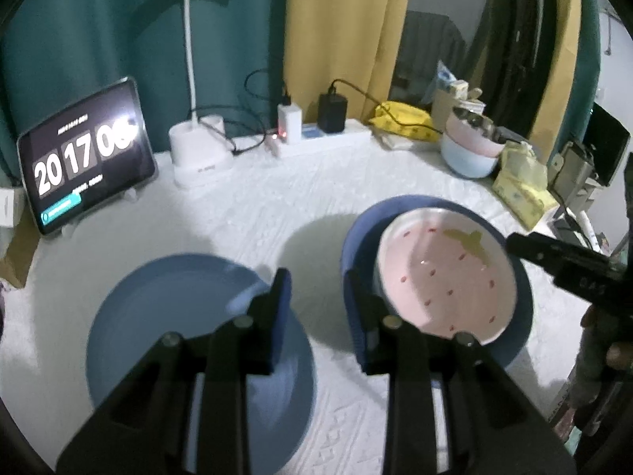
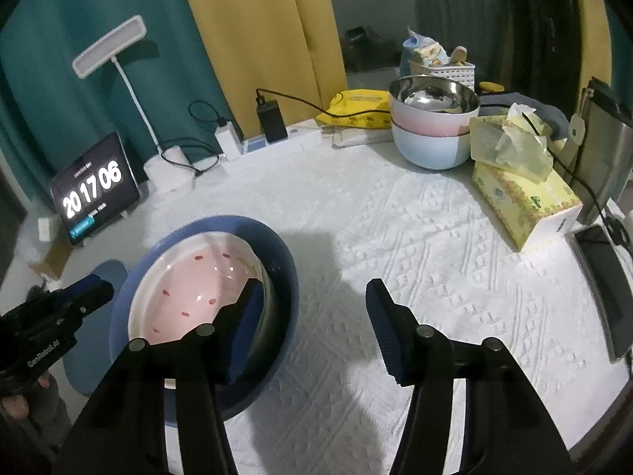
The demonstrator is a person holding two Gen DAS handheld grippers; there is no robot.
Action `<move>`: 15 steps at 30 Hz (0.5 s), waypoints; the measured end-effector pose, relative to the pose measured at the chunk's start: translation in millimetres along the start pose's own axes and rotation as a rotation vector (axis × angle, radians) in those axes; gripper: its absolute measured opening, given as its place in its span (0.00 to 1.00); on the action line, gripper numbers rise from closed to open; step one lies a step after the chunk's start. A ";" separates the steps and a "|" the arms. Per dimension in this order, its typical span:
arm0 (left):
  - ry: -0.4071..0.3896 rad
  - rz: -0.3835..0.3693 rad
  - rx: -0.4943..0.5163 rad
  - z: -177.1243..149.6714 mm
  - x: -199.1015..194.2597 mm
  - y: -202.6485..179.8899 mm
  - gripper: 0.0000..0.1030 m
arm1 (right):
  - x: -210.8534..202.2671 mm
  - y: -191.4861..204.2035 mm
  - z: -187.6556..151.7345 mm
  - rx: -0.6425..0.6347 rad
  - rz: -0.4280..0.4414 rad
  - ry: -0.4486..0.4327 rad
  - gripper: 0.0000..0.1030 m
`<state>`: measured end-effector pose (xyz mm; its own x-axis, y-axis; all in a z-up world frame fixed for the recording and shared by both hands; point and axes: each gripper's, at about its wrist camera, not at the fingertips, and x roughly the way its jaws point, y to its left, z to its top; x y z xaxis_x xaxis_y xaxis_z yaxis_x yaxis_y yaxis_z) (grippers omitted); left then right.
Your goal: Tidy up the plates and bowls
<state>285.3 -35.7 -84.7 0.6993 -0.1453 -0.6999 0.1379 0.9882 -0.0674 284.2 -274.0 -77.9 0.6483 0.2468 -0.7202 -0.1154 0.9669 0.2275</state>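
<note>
While the pink strawberry plate (image 2: 194, 293) lies tilted inside the dark blue bowl (image 2: 277, 245) near the middle of the desk (image 2: 395, 237), we hold our right gripper (image 2: 312, 316) open, its left finger inside the bowl beside the plate's right edge. Our left gripper (image 1: 316, 297) stands parted and empty, its right finger just beside the bowl's left rim. A flat blue plate (image 1: 158, 308) lies further left. Stacked bowls (image 2: 431, 134) wait far right.

Tablet (image 2: 95, 190) clock showing 20 17 06, left gripper (image 2: 85, 289) body marked GenRobot.AI
</note>
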 end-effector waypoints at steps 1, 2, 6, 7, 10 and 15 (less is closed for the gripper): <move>-0.001 -0.001 0.006 0.7 0.2 -2.0 0.28 | 0.8 -0.4 -0.1 -0.004 -0.002 0.003 0.52; 0.003 0.001 0.008 0.8 1.7 -3.8 0.28 | 2.2 -1.1 -0.2 -0.003 -0.003 0.006 0.48; 0.042 0.003 0.024 -2.1 12.4 -9.3 0.28 | 13.2 -6.8 -3.1 0.017 0.004 0.041 0.40; 0.054 0.000 0.032 -3.2 16.3 -11.8 0.28 | 15.2 -8.4 -4.1 0.026 0.017 0.047 0.40; 0.087 -0.002 0.055 -5.8 26.2 -18.1 0.28 | 20.7 -5.9 -6.2 0.015 0.023 0.066 0.40; 0.107 0.016 0.040 -3.1 35.9 -20.3 0.28 | 29.0 -9.0 -7.1 0.054 0.049 0.089 0.40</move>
<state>305.5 -60.8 -110.6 0.6230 -0.1213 -0.7728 0.1569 0.9872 -0.0284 298.6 -275.1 -105.4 0.5733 0.3008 -0.7621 -0.1030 0.9493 0.2971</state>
